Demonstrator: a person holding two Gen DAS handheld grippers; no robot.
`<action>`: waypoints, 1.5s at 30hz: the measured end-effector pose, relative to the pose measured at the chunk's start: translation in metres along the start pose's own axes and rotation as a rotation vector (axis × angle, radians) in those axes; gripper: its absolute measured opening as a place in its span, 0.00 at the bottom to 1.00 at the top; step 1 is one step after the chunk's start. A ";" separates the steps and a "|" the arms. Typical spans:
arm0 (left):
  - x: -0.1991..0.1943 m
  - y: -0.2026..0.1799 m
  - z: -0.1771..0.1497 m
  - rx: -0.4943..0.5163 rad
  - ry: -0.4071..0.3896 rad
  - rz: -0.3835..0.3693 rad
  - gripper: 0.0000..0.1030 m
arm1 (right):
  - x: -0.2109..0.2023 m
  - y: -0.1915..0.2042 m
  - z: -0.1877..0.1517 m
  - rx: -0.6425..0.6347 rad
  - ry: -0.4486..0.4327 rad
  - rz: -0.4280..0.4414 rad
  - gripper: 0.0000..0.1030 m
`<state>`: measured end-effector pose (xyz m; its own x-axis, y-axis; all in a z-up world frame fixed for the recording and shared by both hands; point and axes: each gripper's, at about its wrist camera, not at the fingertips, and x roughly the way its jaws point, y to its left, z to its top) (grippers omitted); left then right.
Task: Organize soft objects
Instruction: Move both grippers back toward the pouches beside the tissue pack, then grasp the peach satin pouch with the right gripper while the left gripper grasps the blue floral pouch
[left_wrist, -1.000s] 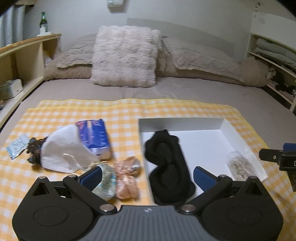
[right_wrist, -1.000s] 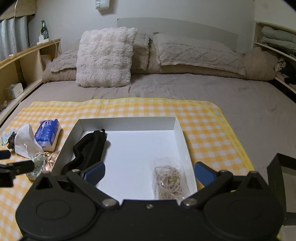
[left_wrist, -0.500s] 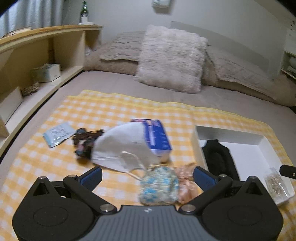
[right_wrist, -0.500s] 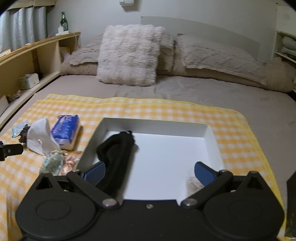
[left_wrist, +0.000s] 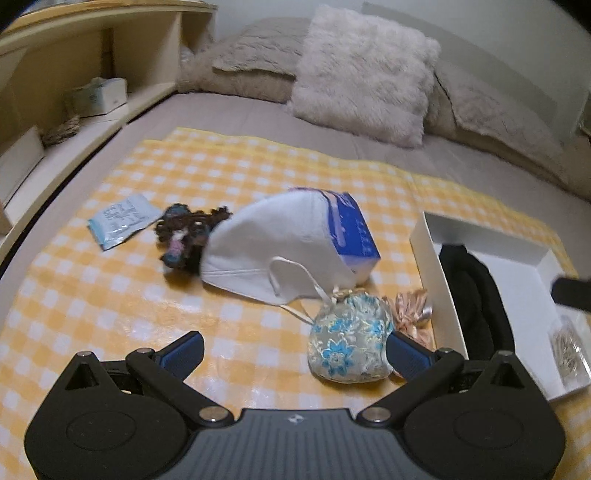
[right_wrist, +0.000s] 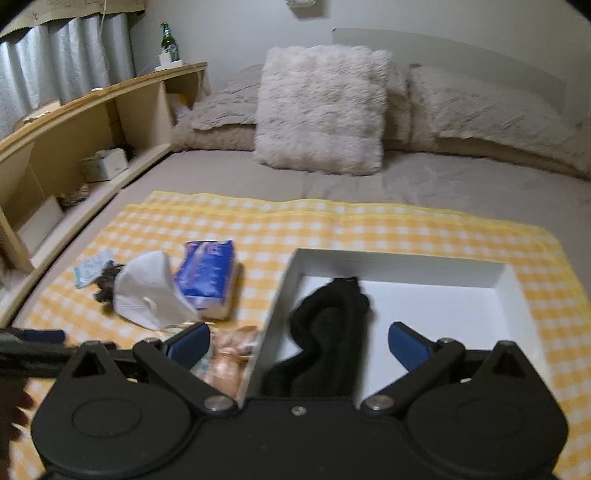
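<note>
On the yellow checked cloth (left_wrist: 229, 173) lie a white face mask (left_wrist: 273, 243), a blue tissue pack (left_wrist: 351, 229), a dark yarn bundle (left_wrist: 184, 240), a small wipe packet (left_wrist: 120, 219), a floral pouch (left_wrist: 351, 343) and a peach satin scrunchie (left_wrist: 410, 314). A white box (right_wrist: 513, 306) holds a black sleep mask (right_wrist: 325, 332) and a bag of rubber bands (left_wrist: 569, 350). My left gripper (left_wrist: 295, 350) is open and empty, low over the cloth, its right finger beside the pouch. My right gripper (right_wrist: 299, 341) is open and empty above the box's near left corner.
Fluffy and knitted pillows (right_wrist: 321, 110) lie at the head of the bed. A wooden shelf unit (right_wrist: 74, 140) runs along the left, with a tissue box (right_wrist: 105, 164) and a bottle (right_wrist: 168, 40) on it.
Both grippers have swung to the left. The left one has moved from over the box to the loose items and come closer to the pouch. Both stay open.
</note>
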<state>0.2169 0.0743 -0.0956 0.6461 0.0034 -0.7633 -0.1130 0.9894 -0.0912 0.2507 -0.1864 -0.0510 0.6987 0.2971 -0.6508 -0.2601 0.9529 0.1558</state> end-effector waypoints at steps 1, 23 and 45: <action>0.004 -0.003 0.000 0.014 0.006 -0.003 1.00 | 0.003 0.003 0.002 0.010 0.010 0.021 1.00; 0.088 -0.039 0.007 0.139 0.174 -0.083 0.39 | 0.084 0.022 0.013 0.135 0.239 0.184 0.35; 0.068 0.010 0.009 0.108 0.163 -0.085 0.31 | 0.149 0.088 -0.018 -0.157 0.428 0.057 0.29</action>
<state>0.2664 0.0862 -0.1422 0.5178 -0.0954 -0.8502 0.0239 0.9950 -0.0970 0.3199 -0.0590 -0.1480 0.3513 0.2655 -0.8978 -0.4104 0.9056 0.1072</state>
